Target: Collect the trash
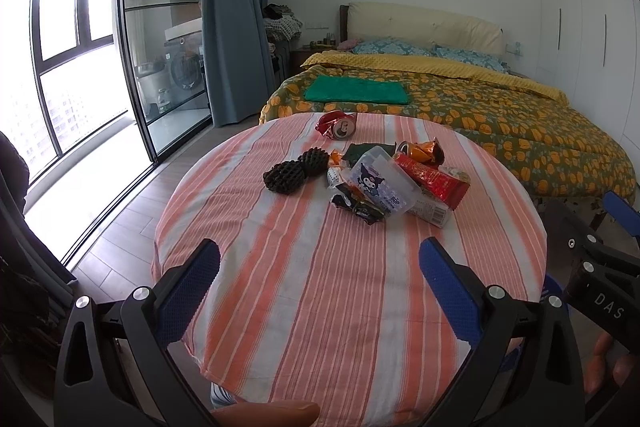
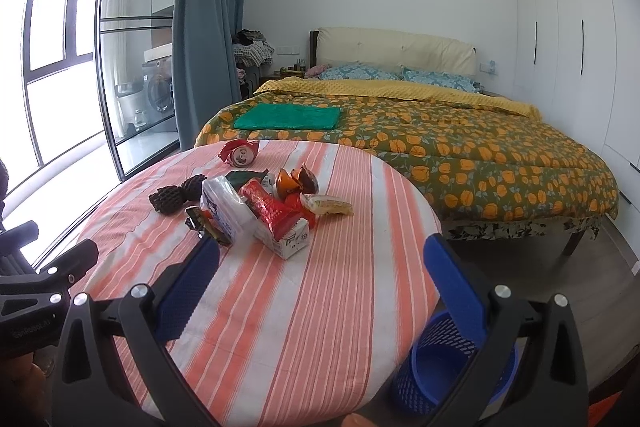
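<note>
A round table (image 1: 320, 291), covered in a cloth of orange and white stripes, is filling the middle of both wrist views, and everything here is placed relative to it. Toward its far half a loose pile of trash (image 1: 384, 179) is lying: a clear plastic box (image 1: 376, 183) printed with a cartoon figure, a long red wrapper (image 1: 432, 175) resting over a small white carton (image 2: 290, 241), crumpled orange foil (image 1: 426, 151), and some dark wrappers at the near edge of the heap. Two black lattice foam pieces (image 1: 294, 169) are sitting just left of the pile, and a crushed red can (image 1: 336, 125) is lying alone near the table's far rim.

The left gripper (image 1: 320, 263) is hovering over the near part of the table, its blue-padded jaws spread wide and holding nothing. The right gripper (image 2: 322, 259) is hovering likewise at the table's near right side, jaws also spread and empty, with its left fingertip close to the pile's near edge. Both appear to be held open and aimed at the heap, ready for a first pick.

A blue mesh bin (image 2: 452, 367) is standing on the floor just beside the table's near right edge, seemingly placed there so trash can be dropped in with a short reach. It looks empty, so collection seems not yet begun. A bed (image 2: 440, 139) is standing beyond the table.
</note>
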`<state>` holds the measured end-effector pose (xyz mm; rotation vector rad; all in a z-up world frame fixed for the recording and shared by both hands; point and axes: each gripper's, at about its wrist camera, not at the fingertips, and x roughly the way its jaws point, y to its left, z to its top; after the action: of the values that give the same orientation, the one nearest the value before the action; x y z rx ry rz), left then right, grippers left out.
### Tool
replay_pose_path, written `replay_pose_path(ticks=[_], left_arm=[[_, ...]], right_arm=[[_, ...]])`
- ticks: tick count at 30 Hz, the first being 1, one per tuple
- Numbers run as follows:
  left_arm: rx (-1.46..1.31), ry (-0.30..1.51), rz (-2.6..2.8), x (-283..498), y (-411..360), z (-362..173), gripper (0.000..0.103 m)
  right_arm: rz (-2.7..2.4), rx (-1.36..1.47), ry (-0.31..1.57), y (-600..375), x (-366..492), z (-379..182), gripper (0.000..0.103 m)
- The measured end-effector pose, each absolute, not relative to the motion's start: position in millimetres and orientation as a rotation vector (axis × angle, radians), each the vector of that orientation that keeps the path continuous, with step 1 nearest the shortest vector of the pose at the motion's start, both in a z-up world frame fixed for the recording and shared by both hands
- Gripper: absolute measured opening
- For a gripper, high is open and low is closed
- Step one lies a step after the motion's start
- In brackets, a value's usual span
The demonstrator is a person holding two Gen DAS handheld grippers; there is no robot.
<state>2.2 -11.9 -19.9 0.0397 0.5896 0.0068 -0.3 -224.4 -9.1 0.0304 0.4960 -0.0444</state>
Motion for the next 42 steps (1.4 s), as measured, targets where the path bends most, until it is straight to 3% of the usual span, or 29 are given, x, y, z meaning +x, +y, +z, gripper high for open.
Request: replay_pose_path(ticks=[42], left_arm=[[0.043, 0.596, 0.006, 2.6, -13.3, -24.9, 0.099]], right_arm=[[-0.026, 0.067, 0.517, -228.0, 4.6, -16.6, 0.098]])
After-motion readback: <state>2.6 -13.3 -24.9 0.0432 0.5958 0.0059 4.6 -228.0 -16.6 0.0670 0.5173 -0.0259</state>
